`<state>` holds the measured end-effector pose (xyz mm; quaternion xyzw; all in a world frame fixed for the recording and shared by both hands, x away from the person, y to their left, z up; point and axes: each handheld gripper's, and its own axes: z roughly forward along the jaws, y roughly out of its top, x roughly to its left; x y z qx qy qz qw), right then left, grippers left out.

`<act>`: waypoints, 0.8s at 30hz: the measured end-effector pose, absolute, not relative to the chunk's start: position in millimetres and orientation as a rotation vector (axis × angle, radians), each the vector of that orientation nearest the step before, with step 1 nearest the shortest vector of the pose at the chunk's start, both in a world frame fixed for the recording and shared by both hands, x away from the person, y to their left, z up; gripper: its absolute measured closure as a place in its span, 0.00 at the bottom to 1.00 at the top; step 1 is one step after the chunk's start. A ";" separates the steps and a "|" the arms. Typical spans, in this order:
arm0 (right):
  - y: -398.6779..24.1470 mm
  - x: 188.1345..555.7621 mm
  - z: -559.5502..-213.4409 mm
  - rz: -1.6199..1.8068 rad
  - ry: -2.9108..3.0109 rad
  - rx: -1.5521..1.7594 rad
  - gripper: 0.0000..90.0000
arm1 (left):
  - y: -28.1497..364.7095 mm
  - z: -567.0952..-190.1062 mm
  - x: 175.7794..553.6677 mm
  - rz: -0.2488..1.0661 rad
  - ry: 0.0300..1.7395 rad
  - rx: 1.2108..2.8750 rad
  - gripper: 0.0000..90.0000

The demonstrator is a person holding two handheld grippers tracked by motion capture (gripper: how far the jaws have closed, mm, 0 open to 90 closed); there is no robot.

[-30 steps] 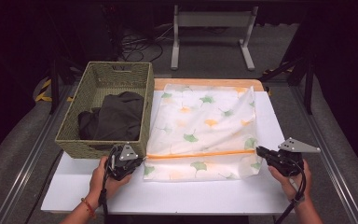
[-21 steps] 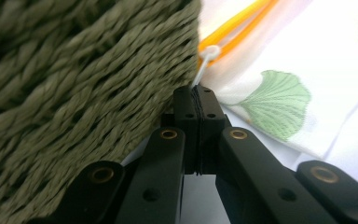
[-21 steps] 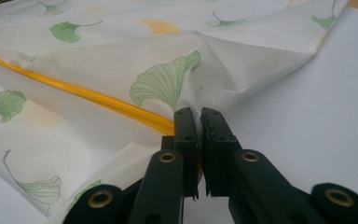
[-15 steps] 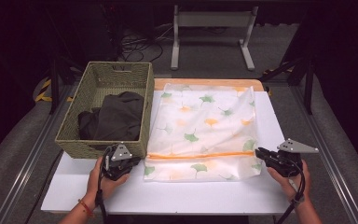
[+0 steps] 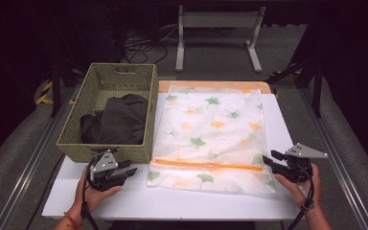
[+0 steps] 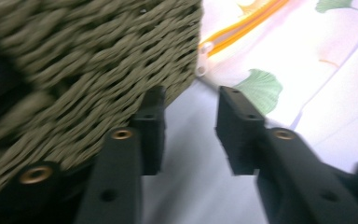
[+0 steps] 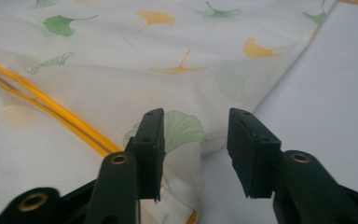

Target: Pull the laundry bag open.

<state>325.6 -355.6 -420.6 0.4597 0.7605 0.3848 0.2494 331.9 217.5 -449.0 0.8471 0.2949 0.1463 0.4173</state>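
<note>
White leaf-print bag (image 5: 213,139) lies between both parted claws, left (image 5: 124,171) and right (image 5: 270,158), just released.

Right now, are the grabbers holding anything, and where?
Nothing is held. The left gripper has just opened, jaws empty beside the basket. The right gripper has just opened at the leaf-print bag's edge, not pinching it.
</note>
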 end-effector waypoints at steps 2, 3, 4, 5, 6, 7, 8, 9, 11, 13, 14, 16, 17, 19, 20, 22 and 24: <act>-357.4 325.2 -418.6 1.040 2.049 1.253 0.58 | 226.0 -450.9 328.6 0.391 0.772 2.117 0.49; -357.2 325.0 -417.8 1.039 2.048 1.248 0.58 | 229.0 -451.9 327.9 0.390 0.783 2.115 0.46; -357.2 325.0 -417.8 1.039 2.048 1.248 0.58 | 229.0 -451.9 327.9 0.390 0.783 2.115 0.43; -355.3 324.9 -416.8 1.043 2.054 1.238 0.58 | 231.7 -453.2 327.0 0.385 0.796 2.110 0.39; -355.3 324.9 -416.8 1.043 2.054 1.238 0.58 | 234.8 -454.1 326.9 0.386 0.797 2.113 0.39; -351.7 325.4 -416.6 1.044 2.069 1.217 0.58 | 237.1 -455.4 326.2 0.385 0.814 2.107 0.32; -351.7 325.4 -416.6 1.044 2.069 1.217 0.58 | 239.8 -456.2 325.7 0.387 0.824 2.104 0.32; -349.5 325.4 -416.5 1.042 2.075 1.210 0.57 | 242.5 -456.9 325.1 0.389 0.830 2.098 0.31; -344.0 325.6 -415.2 1.054 2.099 1.185 0.56 | 247.6 -457.8 323.0 0.392 0.834 2.086 0.27; -334.8 326.2 -412.8 1.073 2.140 1.128 0.55 | 251.4 -458.9 321.2 0.411 0.848 2.082 0.21; -334.8 326.2 -412.8 1.073 2.140 1.128 0.55 | 253.2 -459.5 320.6 0.407 0.851 2.076 0.21; -326.6 327.2 -411.0 1.069 2.173 1.079 0.54 | 255.5 -460.6 319.7 0.402 0.866 2.067 0.20; -322.4 328.1 -410.3 1.074 2.186 1.063 0.54 | 256.5 -460.6 319.6 0.404 0.871 2.067 0.18; -313.0 330.8 -409.9 1.079 2.217 1.025 0.53 | 256.5 -461.2 319.1 0.403 0.876 2.062 0.18; -307.9 332.3 -409.9 1.071 2.229 1.010 0.53 | 256.1 -461.4 319.0 0.409 0.875 2.065 0.17; -297.7 335.2 -409.7 1.074 2.262 0.969 0.53 | 255.2 -461.7 318.8 0.408 0.874 2.067 0.17; -287.1 337.9 -409.7 1.070 2.289 0.934 0.52 | 254.9 -462.1 319.1 0.409 0.865 2.076 0.17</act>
